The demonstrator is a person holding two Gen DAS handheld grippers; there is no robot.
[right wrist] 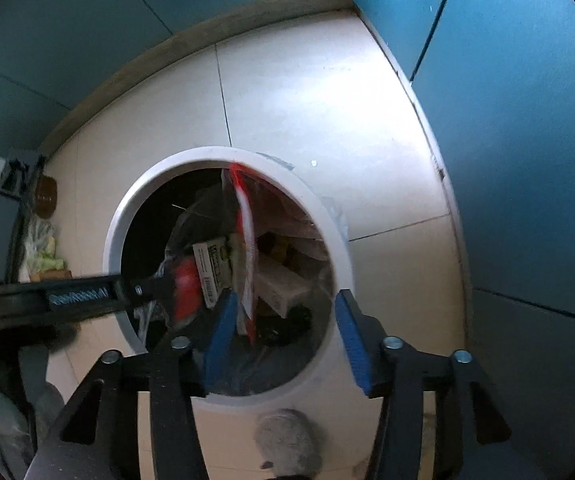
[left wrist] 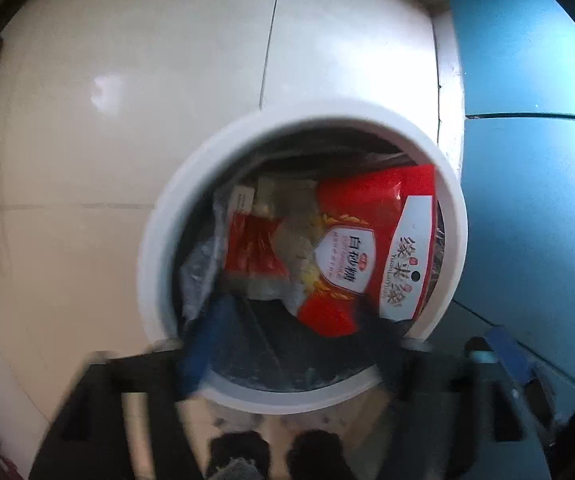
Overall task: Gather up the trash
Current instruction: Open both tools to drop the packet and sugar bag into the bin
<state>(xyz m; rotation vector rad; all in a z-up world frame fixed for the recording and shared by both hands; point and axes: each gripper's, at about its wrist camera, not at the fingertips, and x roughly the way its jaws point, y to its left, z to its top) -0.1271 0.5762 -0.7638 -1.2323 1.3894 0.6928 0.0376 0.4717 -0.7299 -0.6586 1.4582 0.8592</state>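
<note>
Right gripper (right wrist: 283, 328) spread wide over the mouth of a round white trash bin (right wrist: 337, 248), blue pads (right wrist: 349, 336) apart, nothing between them. Just ahead of the left pad, a red-and-white wrapper (right wrist: 245, 240) standing on edge inside the bin, among a small printed carton (right wrist: 211, 272) and clear plastic. Left gripper (right wrist: 159, 284) reaching in from the left side, across the rim.

Left gripper (left wrist: 291, 340) blurred at the near rim of the same bin (left wrist: 159, 232); fingers set apart, one blue pad (left wrist: 207, 336) inside the opening, whether gripping anything cannot be told. Directly ahead, a red sugar bag (left wrist: 343, 264) leaning against the far right wall, crumpled clear film (left wrist: 199, 268) to the left of it.

Around the bin, pale floor tiles (right wrist: 295, 92); beyond, to the right, blue cabinet panels (right wrist: 527, 160).
</note>
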